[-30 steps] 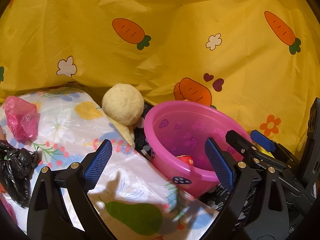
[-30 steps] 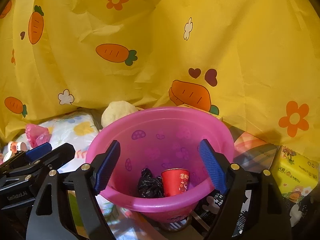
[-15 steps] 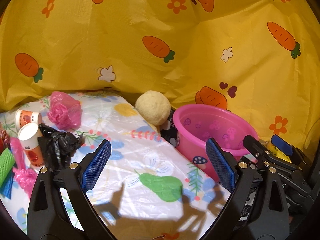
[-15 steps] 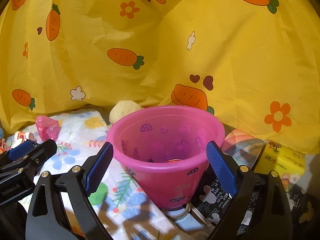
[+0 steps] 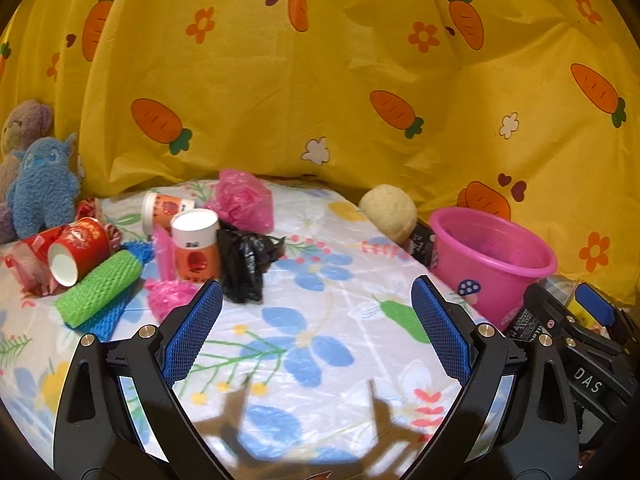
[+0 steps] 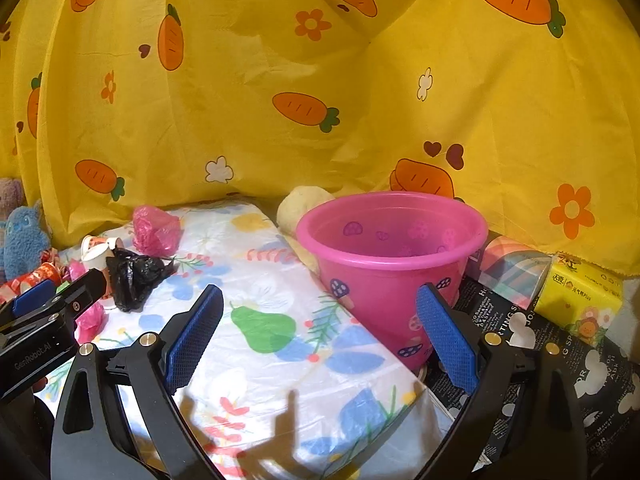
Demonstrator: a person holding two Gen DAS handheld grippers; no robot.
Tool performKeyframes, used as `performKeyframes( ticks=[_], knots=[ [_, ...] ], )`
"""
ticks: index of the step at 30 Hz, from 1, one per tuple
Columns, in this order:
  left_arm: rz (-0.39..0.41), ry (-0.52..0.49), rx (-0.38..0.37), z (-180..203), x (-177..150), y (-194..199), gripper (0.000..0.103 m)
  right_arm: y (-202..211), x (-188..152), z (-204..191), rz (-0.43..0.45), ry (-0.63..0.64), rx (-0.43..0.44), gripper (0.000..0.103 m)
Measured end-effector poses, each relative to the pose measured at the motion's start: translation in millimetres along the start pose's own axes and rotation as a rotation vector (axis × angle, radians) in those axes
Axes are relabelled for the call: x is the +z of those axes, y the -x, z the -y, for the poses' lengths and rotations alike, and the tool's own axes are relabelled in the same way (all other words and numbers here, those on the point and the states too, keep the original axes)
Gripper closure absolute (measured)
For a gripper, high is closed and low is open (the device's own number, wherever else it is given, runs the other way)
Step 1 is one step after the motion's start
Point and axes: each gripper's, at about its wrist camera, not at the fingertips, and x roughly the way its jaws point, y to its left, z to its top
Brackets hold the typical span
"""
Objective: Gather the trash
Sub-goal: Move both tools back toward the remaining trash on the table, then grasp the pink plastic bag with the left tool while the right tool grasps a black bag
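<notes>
Trash lies in a pile on the floral sheet: a black bag (image 5: pixel 244 264), a pink bag (image 5: pixel 244 200), a white-and-orange cup (image 5: pixel 196 248), a red cup (image 5: pixel 78 252) on its side and a green foam net (image 5: pixel 100 288). The pink bucket (image 5: pixel 492 264) stands at the sheet's right edge. My left gripper (image 5: pixel 316 292) is open and empty, short of the pile, with the black bag just beyond its left finger. My right gripper (image 6: pixel 320 300) is open with nothing between its fingers, its right finger in front of the bucket (image 6: pixel 392 240). The bucket's bottom is hidden.
A cream ball (image 6: pixel 300 208) rests behind the bucket. A yellow tissue pack (image 6: pixel 580 296) and printed black paper (image 6: pixel 520 328) lie to the right. Plush toys (image 5: pixel 40 196) sit at far left. A yellow carrot-print cloth (image 5: pixel 320 80) closes off the back.
My left gripper has swung left from the bucket toward the trash pile, bringing cups and bags into view. My right gripper has drawn back from the bucket, and its jaws stand a little wider.
</notes>
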Motion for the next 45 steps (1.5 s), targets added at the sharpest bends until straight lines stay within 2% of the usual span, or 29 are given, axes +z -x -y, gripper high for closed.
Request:
performKeyframes(
  ticks=[6,14,22,29,34,36,38,45],
  knots=[
    [-0.004,0.043,0.113,-45.0,-9.2,12.7,0.009,6.5,-4.0,-28.6,0.011,0.015,0.067,0.01],
    [-0.023,0.08,0.206,-91.4,-15.6,16.5,0.009,4.0,-8.4,-63.8,0.015,0.057,0.129,0.01],
    [-0.072,0.014,0.215,-103.6,-9.6,-9.3,0.009,-9.5,-12.2,-91.0,-0.007,0.09,0.17,0.01],
    [-0.169,0.021,0.183,-111.2,0.0,-53.5,0.013,-22.7,-7.8,-110.5,-0.014,0.114,0.189,0.01],
    [-0.268,0.0,0.168,-115.6,-0.6,-87.0,0.033,-38.7,-5.2,-124.3,-0.036,0.134,0.209,0.01],
    [-0.328,0.017,0.135,-118.9,-3.3,-98.6,0.046,-45.5,-4.4,-130.1,-0.045,0.143,0.218,0.01],
    [-0.363,0.033,0.1,-121.3,-4.8,-106.2,0.052,-54.0,-3.7,-136.0,-0.065,0.146,0.233,0.01],
    [-0.35,0.1,0.032,-131.3,-4.9,-106.6,0.066,-74.7,-2.7,-155.1,-0.094,0.189,0.26,0.012]
  ],
)
